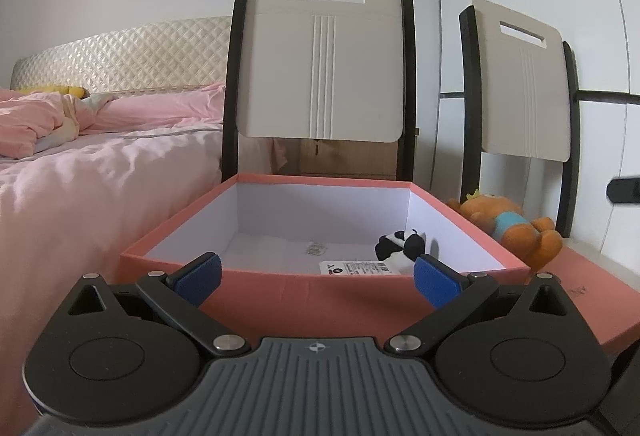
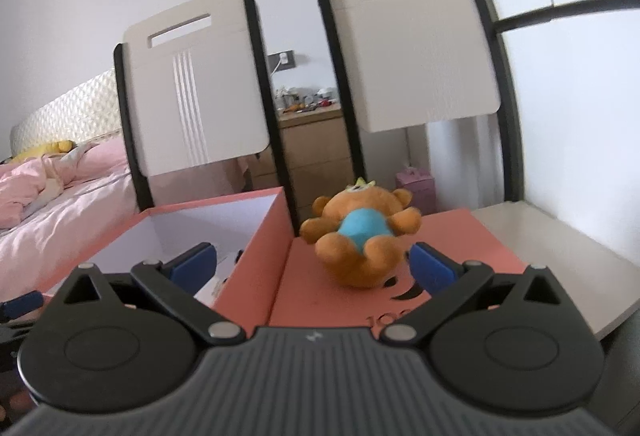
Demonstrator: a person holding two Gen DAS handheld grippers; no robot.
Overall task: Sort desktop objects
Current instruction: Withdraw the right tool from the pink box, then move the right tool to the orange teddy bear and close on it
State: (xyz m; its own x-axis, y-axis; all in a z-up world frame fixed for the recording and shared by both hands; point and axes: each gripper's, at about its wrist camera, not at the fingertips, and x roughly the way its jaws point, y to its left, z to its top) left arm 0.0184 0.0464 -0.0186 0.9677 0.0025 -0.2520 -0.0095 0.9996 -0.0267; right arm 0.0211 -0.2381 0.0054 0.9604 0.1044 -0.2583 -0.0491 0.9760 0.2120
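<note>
Bear (image 2: 362,236) lies on the lid (image 2: 460,236), just ahead of my right gripper (image 2: 314,264), fingers wide. My left gripper (image 1: 318,278), wide too, faces the box (image 1: 312,292).

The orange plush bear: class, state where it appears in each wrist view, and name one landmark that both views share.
Left wrist view: the orange plush bear lies at the right, outside the open pink box, beyond its right wall.
Right wrist view: the bear lies near the centre, on the flat pink lid, just ahead of the open right tool.
Shared landmark: the pink box, left of the bear in both.
</note>
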